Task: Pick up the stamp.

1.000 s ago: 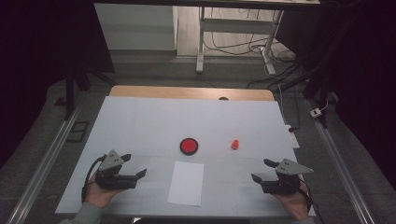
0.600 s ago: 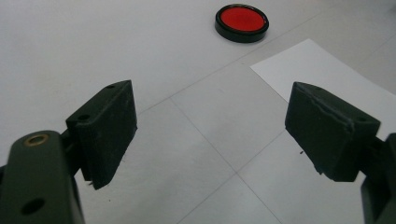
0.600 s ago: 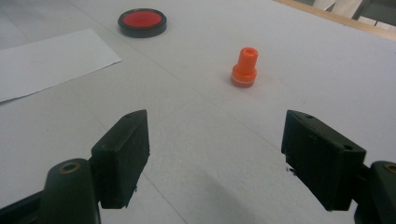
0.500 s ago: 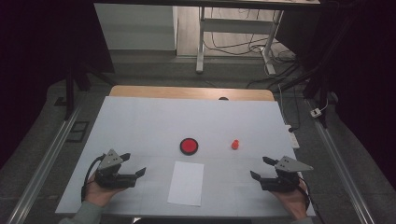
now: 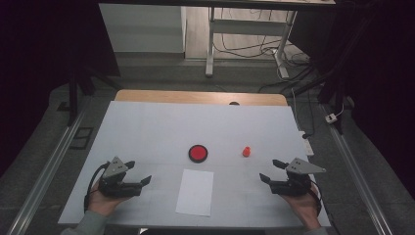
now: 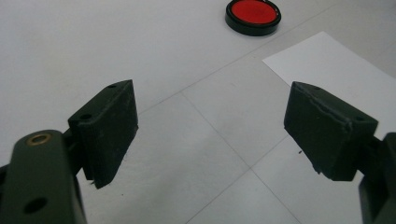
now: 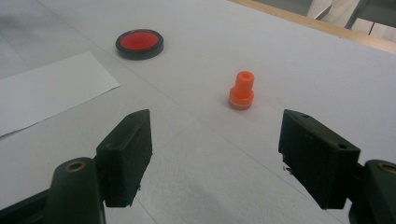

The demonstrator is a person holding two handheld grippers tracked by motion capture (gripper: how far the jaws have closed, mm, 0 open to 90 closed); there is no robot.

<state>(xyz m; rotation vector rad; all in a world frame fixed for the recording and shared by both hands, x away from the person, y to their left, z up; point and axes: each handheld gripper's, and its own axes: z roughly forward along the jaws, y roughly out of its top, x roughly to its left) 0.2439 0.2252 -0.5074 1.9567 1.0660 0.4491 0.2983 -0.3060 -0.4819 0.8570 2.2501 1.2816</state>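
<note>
A round red pad in a black rim (image 5: 198,153) (image 6: 253,15) (image 7: 139,43) lies near the middle of the white table (image 5: 147,127). To its right stands a small orange peg-like piece (image 5: 246,151) (image 7: 242,90), upright. A white paper sheet (image 5: 195,192) (image 6: 336,70) (image 7: 42,93) lies in front of the pad. My left gripper (image 5: 138,173) (image 6: 210,135) rests open at the front left, nothing between its jaws. My right gripper (image 5: 272,171) (image 7: 215,158) rests open at the front right, its jaws pointing toward the orange piece with bare table between them.
A wooden strip (image 5: 195,97) edges the table's far side, with a small dark spot (image 5: 234,103) on it. Metal rails (image 5: 44,166) run along both sides. Beyond are a desk frame (image 5: 210,39) and cables (image 5: 274,73) on the floor.
</note>
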